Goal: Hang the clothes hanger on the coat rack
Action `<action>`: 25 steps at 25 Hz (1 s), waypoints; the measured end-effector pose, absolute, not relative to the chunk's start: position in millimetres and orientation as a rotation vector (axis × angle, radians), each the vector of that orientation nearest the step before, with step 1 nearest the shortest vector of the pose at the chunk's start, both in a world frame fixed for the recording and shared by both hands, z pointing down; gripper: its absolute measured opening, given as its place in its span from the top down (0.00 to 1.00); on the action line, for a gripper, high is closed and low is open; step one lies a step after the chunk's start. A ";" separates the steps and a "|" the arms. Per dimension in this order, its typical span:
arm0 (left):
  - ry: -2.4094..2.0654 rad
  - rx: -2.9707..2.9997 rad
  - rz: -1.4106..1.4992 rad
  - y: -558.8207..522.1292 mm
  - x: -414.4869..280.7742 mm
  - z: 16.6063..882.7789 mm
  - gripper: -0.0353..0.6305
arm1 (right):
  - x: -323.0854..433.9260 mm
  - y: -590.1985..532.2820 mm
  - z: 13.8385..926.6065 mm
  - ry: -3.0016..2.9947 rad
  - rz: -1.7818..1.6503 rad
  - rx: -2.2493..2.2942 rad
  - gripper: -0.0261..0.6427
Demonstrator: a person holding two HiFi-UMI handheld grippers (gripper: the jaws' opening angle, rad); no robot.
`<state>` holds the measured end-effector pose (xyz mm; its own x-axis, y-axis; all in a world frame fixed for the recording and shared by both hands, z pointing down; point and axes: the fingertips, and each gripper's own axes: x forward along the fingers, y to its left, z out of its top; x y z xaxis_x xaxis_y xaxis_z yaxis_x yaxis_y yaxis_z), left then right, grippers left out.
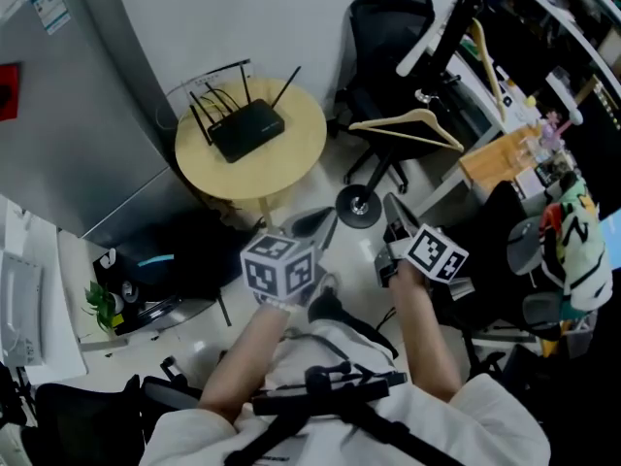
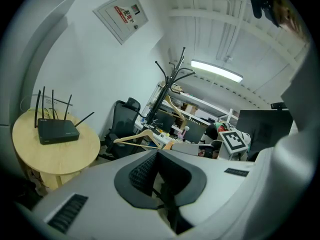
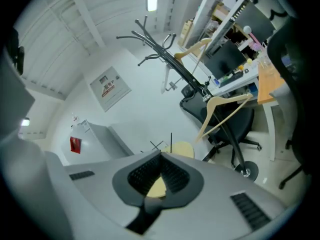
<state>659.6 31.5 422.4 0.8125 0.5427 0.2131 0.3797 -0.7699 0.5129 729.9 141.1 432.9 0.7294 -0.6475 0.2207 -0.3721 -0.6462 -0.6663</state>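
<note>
Hanging on the coat rack [image 1: 456, 17], a wooden clothes hanger [image 1: 419, 116]; left gripper [image 2: 157, 153] and right gripper [image 3: 161, 155] both closed, empty.

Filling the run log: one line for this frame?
hanger: hung on coat rack | left gripper: shut, empty | right gripper: shut, empty

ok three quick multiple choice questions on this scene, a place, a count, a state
1. Where is the black router? A on the round table B on the chair C on the floor
2. How many wooden hangers hang on the coat rack? A none B two C five
3. The jaws of the right gripper are: A shut, empty B wide open C shut on a hanger
Answers: 1 A, it sits on the tabletop; 2 B, one low, another higher; 3 A, the tips meet with nothing between.
</note>
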 end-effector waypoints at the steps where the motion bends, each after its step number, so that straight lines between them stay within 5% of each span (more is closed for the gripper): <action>1: 0.693 2.537 0.487 34.8 653.0 422.8 0.96 | 718.8 139.2 429.0 0.784 -0.590 -2.330 0.97; 13: 0.848 2.481 0.552 85.2 603.5 434.1 0.96 | 640.2 171.6 435.2 0.703 -0.590 -2.359 0.97; 25: 0.904 2.520 0.501 122.8 638.1 412.9 0.96 | 661.7 217.4 413.2 0.677 -0.482 -2.419 0.97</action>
<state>638.1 122.8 412.9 0.7245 0.6622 0.1914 0.5127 -0.7033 0.4925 661.7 217.4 413.2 0.8063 -0.5631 0.1813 -0.3554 -0.7061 -0.6125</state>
